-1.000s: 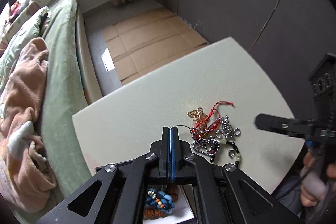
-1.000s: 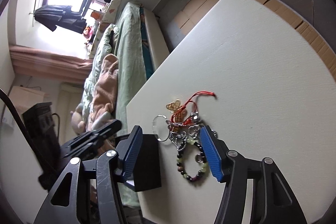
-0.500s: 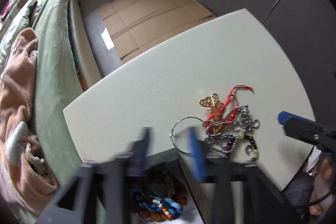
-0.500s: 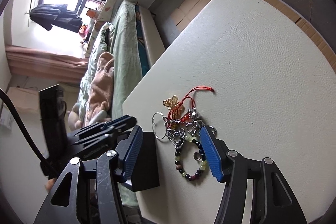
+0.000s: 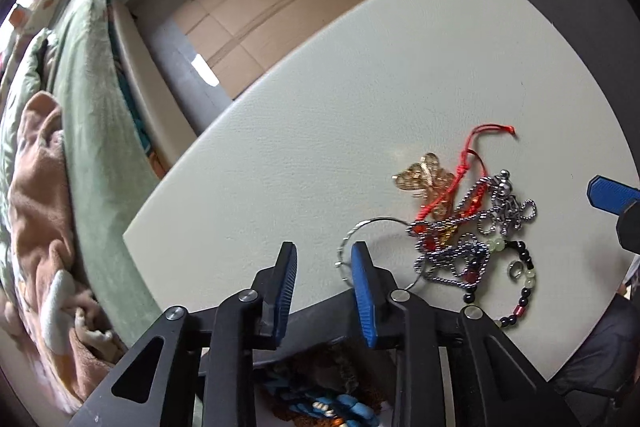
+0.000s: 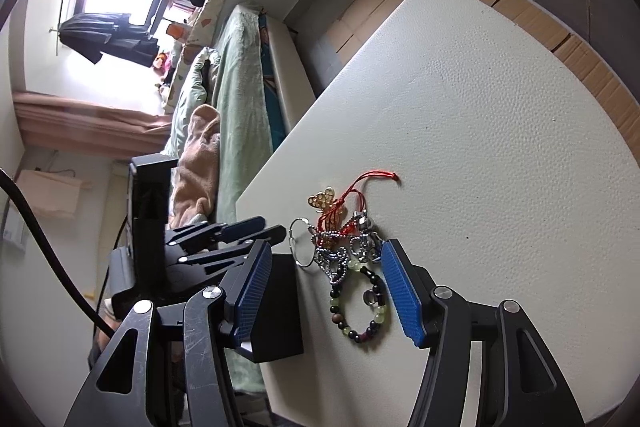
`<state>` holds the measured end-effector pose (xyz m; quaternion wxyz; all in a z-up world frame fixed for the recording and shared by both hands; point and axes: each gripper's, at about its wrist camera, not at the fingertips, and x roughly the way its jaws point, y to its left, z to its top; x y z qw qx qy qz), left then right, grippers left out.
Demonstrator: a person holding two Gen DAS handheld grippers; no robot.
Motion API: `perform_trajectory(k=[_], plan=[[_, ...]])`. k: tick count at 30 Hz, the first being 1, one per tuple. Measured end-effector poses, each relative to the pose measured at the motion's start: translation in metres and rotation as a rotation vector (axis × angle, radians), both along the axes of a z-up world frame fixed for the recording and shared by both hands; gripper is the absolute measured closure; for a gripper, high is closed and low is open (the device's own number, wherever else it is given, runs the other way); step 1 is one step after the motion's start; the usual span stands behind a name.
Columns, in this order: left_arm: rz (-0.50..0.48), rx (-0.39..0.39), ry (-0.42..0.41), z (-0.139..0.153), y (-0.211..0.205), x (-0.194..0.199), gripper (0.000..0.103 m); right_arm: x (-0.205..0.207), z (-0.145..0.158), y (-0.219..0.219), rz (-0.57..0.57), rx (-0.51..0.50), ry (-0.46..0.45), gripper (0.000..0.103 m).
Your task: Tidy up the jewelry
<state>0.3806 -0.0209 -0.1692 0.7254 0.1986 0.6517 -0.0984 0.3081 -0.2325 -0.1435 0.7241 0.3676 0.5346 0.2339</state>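
The jewelry tangle [image 5: 468, 227] lies heaped near the counter [image 5: 320, 107] edge, beside the black box [image 6: 276, 307]. The left gripper [image 5: 324, 267] points down at the wire hoop [image 5: 372, 247] — jaws apart, just closing, nothing pinched yet. The right gripper [image 6: 326, 291] hovers half-open over the bead bracelet [image 6: 360, 311] — likely ready to steady the pile.

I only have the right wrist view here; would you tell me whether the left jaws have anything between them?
Observer: No. The left gripper has just been closing its jaws, and only bare table shows in the gap.
Operator: Thank you. Where is the wire ring relative to them?
Observer: The wire ring lies outside the gap, on the tangled pile's side; one blue pad overlaps its near edge in the picture.
Operator: And is anything already put away?
Observer: Under that gripper, past the table's near edge, a blue beaded piece lies beside something brown; its container is hidden.
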Motion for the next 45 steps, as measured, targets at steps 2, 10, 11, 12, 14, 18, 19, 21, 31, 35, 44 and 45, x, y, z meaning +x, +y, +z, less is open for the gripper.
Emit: perform_trajectory(k=[2,10,11,12,14,18,19,21,31,35,44,45], plan=[[-0.017,0.018,0.007,-0.004,-0.006,0.001,0.075,0.0,0.0,-0.001,-0.001,0.001,0.001,0.044],[-0.02,0.008,-0.003,-0.014,-0.013,-0.001,0.101,0.001,0.0,0.0,-0.002,0.0,0.003,0.044],[-0.019,0.005,-0.013,-0.014,-0.012,-0.003,0.101,0.001,0.0,0.001,0.0,0.0,0.003,0.044],[-0.013,0.001,-0.02,-0.013,-0.012,-0.004,0.101,0.002,0.0,0.001,0.001,0.0,0.003,0.044],[0.01,-0.019,-0.051,-0.007,-0.007,-0.005,0.101,0.002,0.0,0.004,0.007,0.004,0.004,0.044],[0.048,-0.076,-0.101,0.016,0.001,-0.013,0.101,0.006,-0.001,0.005,0.006,0.022,0.008,0.044],[0.053,-0.09,-0.12,0.024,0.003,-0.015,0.101,0.006,-0.002,0.005,0.004,0.028,0.01,0.044],[0.07,-0.122,-0.152,0.039,0.006,-0.018,0.101,0.007,-0.003,0.008,0.005,0.047,0.012,0.044],[0.11,-0.272,-0.286,0.098,0.018,-0.037,0.101,0.013,-0.007,0.029,0.021,0.088,0.023,0.052],[0.107,-0.302,-0.338,0.121,0.02,-0.047,0.101,0.012,-0.009,0.027,0.007,0.082,0.03,0.052],[0.094,-0.35,-0.451,0.176,0.025,-0.075,0.101,0.017,-0.014,0.031,0.001,0.064,0.049,0.052],[0.092,-0.35,-0.463,0.182,0.026,-0.077,0.101,0.016,-0.014,0.031,0.002,0.065,0.049,0.052]])
